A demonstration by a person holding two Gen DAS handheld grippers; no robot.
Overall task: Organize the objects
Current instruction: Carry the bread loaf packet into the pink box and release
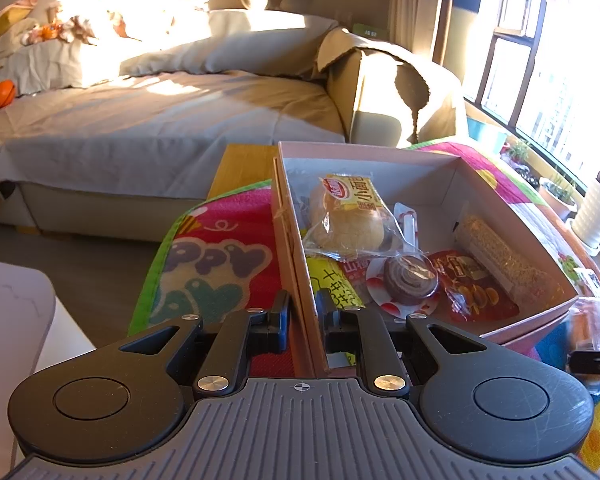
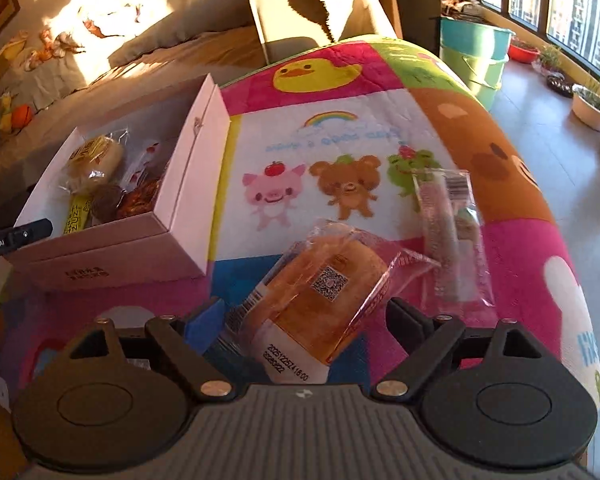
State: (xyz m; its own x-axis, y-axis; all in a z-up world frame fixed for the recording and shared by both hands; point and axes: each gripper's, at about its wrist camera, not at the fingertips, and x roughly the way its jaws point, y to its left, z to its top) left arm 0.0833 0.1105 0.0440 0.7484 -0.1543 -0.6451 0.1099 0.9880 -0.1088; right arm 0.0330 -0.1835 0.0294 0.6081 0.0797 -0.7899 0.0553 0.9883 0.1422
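Note:
A pink box point(image 1: 296, 240) stands on the cartoon mat point(image 1: 220, 264), and my left gripper point(image 1: 303, 314) is shut on its near left wall, one finger on each side. Inside lie a wrapped bun point(image 1: 346, 224), a chocolate roll point(image 1: 410, 280), a red packet point(image 1: 476, 292) and a grain bar point(image 1: 500, 256). In the right wrist view the box point(image 2: 140, 240) is at the left. My right gripper point(image 2: 304, 316) stands open around a wrapped loaf of bread point(image 2: 320, 296) lying on the mat point(image 2: 340, 120); its pads do not press it. A long wrapped bar point(image 2: 448, 224) lies just beyond.
A sofa with grey covers point(image 1: 160, 120) lies behind the box. A green bucket point(image 2: 476, 56) and plant pots point(image 2: 592, 108) stand on the floor by the windows at the right. The mat's rounded edge point(image 2: 572, 280) falls away at the right.

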